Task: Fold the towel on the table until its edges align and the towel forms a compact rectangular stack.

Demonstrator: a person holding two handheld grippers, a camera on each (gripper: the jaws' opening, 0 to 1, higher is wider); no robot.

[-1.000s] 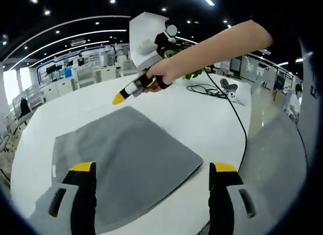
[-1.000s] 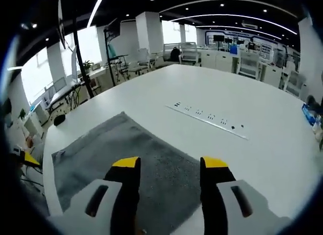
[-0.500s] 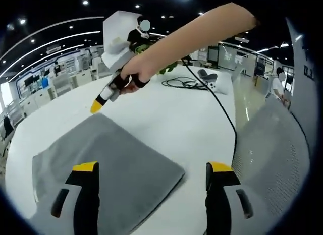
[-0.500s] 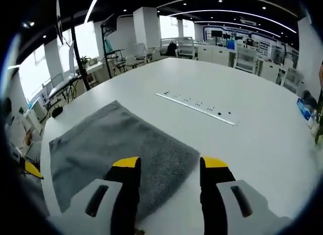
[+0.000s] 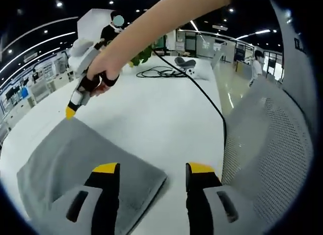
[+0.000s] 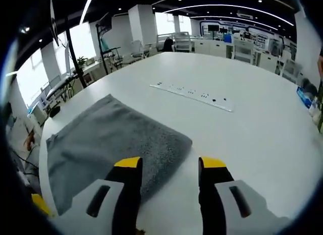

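The grey towel (image 5: 75, 159) lies flat on the white table (image 5: 166, 114), already a thick, roughly rectangular layer with a small tag at one edge. The left claw (image 5: 149, 169) hangs over the towel's near corner, its jaws parted at a middling gap and holding nothing. The right claw (image 6: 169, 164) hovers just off another corner, likewise parted and empty; seen from the left gripper view, its yellow tip (image 5: 70, 112) sits at the towel's far corner. Beyond the towel, a strip of sockets (image 6: 194, 94) is set in the table.

To fold well, I judge each claw should pinch a matching corner through every layer, lift together, then lay edge onto edge squarely.

No readable writing shows on the towel; the tag is too small to read.
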